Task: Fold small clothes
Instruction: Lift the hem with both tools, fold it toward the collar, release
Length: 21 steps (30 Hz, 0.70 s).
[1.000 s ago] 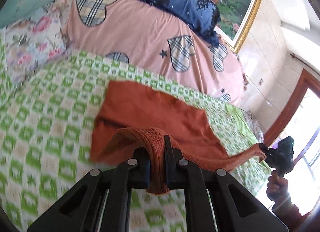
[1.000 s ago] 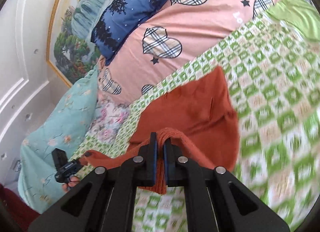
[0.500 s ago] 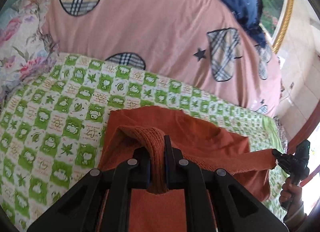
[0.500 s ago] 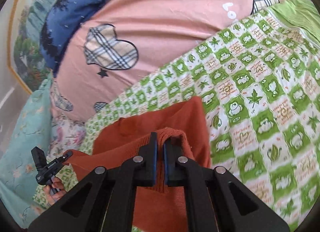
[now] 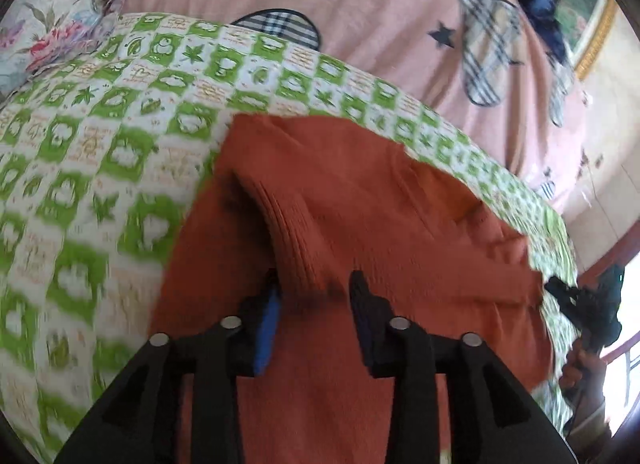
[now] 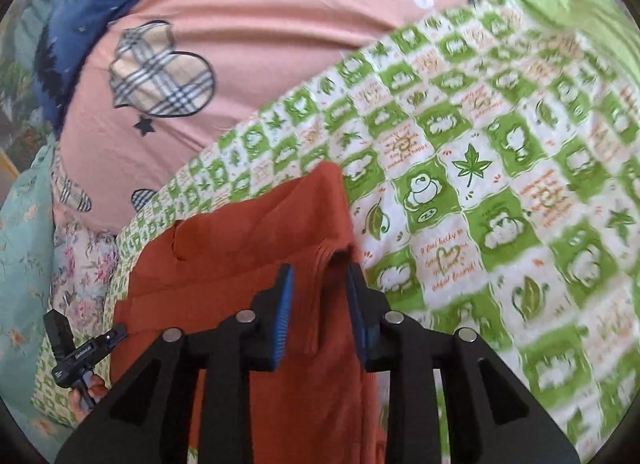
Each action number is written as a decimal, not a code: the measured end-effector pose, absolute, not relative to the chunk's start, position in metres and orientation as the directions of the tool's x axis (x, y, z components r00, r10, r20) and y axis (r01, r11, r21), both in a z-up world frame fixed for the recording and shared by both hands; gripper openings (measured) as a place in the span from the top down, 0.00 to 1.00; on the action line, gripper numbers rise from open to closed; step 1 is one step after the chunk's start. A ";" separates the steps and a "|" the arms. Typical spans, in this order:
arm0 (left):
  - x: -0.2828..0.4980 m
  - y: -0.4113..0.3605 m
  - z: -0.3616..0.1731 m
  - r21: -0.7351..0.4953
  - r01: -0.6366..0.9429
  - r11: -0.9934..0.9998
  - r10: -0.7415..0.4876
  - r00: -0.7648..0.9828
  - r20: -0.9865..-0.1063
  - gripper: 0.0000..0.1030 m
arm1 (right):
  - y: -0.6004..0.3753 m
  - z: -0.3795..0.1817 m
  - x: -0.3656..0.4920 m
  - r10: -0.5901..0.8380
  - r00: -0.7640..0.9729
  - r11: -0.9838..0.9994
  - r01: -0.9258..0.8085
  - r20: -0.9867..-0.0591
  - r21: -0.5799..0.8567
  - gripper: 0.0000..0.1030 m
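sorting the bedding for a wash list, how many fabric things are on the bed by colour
Orange-red garment: 1
Green and white checked sheet: 1
Pink quilt with plaid hearts: 1
Dark blue pillow: 1
Pale floral pillow: 1
Teal floral fabric: 1
Total: 6

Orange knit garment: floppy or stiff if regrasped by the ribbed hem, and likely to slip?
Likely floppy: the orange garment lies in soft creases on the green checked sheet. Probably light, thin knit. The ribbed hem should grip well; the left gripper and right gripper are opening around it.
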<state>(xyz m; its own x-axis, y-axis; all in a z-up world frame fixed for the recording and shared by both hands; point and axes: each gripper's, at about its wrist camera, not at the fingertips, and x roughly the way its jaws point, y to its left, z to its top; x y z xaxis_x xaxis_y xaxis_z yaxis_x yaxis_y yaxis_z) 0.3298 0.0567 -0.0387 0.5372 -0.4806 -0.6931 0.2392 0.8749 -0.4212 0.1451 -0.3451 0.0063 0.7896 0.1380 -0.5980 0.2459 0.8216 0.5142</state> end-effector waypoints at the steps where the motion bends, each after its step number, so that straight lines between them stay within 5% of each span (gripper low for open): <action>1: 0.314 0.051 -0.039 -0.426 0.271 0.863 -0.504 0.521 -0.689 0.59 | -0.332 0.006 0.145 0.180 0.786 0.835 0.196 -0.591 0.514 0.71; 5: 0.284 0.016 -0.044 -0.387 0.367 0.846 -0.526 0.460 -0.715 0.57 | -0.262 -0.010 0.167 0.350 0.640 0.903 -0.037 -0.684 0.428 0.71; 9: 0.304 -0.009 -0.047 -0.262 0.413 0.872 -0.450 0.468 -0.760 0.57 | -0.254 -0.030 0.201 0.218 0.577 0.967 -0.023 -0.787 0.252 0.74; 16: 0.419 0.005 -0.016 -0.214 0.237 0.948 -0.314 0.580 -0.751 0.57 | -0.349 0.004 0.236 -0.033 0.718 0.895 0.331 -0.695 0.299 0.73; 21: 0.425 0.047 0.005 -0.257 0.099 0.961 -0.260 0.634 -0.728 0.49 | -0.362 0.016 0.209 0.008 0.752 0.844 0.349 -0.659 0.408 0.73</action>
